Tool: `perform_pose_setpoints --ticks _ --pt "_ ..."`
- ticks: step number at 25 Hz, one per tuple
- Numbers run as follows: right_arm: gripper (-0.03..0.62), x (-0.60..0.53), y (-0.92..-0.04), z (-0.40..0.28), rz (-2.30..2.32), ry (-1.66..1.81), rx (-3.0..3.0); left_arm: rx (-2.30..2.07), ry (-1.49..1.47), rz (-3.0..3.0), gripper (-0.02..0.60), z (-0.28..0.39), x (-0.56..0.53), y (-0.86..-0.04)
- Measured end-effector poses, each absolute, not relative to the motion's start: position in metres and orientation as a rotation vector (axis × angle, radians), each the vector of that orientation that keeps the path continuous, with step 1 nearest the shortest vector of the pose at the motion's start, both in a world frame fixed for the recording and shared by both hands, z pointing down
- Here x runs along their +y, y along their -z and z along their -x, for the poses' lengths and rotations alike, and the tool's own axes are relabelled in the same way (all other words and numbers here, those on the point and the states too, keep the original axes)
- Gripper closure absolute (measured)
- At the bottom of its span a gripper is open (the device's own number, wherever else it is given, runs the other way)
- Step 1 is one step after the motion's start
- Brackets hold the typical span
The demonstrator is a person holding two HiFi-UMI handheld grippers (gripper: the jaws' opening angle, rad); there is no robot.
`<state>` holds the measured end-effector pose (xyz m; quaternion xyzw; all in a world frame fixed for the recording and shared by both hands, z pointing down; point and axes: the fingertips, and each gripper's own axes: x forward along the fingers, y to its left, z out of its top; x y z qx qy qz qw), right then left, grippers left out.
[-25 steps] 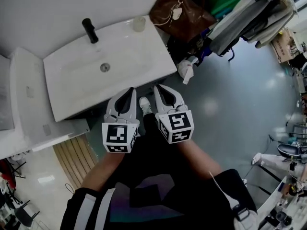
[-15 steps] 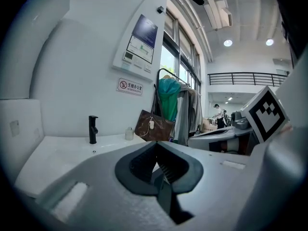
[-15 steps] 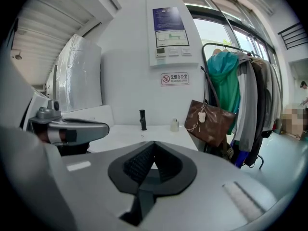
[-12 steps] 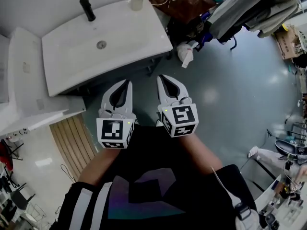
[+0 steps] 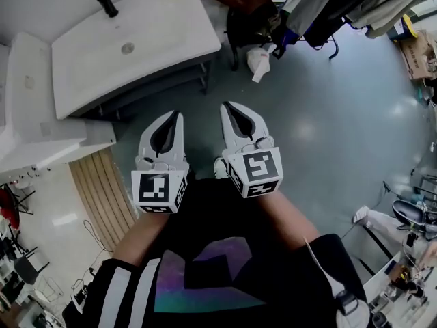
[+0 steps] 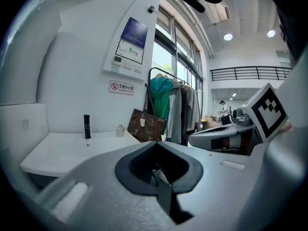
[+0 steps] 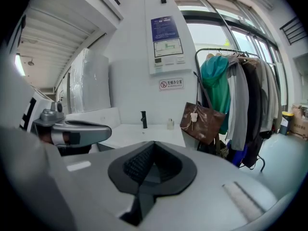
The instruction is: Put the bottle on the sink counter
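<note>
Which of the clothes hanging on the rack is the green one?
The garment hanging right next to the brown handbag; the other clothes beside it are grey or dark.

It looked like a mock washroom corner in a large open hall. A white sink counter (image 5: pixel 164 39) with a black faucet (image 5: pixel 104 1) stood beside a loaded clothes rack (image 7: pixel 240 109) and a brown handbag (image 7: pixel 202 121), under a posted wall notice (image 7: pixel 167 44), tall windows (image 6: pixel 175 57) and a mezzanine railing (image 6: pixel 250 72).

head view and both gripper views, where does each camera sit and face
Head view: on the head, facing steeply down at sink and floor; shows forearms, left gripper, right gripper.
Left gripper view: on that gripper, facing the sink; shows shut fingers, right gripper.
Right gripper view: likewise; shows left gripper.
All share the faucet.
</note>
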<state>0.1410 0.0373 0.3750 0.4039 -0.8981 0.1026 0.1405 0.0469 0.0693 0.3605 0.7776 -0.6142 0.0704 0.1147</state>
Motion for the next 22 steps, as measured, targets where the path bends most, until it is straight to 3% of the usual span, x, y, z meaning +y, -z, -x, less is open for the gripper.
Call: perform_pose_setpoints --ticks 9,22 --pt "0.592 0.07 -0.382 -0.171 -0.984 -0.275 -2.659 -1.917 -0.315 -2.143 0.578 -0.076 0.118 -0.368" --pt "0.592 0.122 -0.379 -0.135 -0.947 -0.205 -2.654 -1.963 -0.282 -2.148 0.578 -0.038 0.163 -0.362"
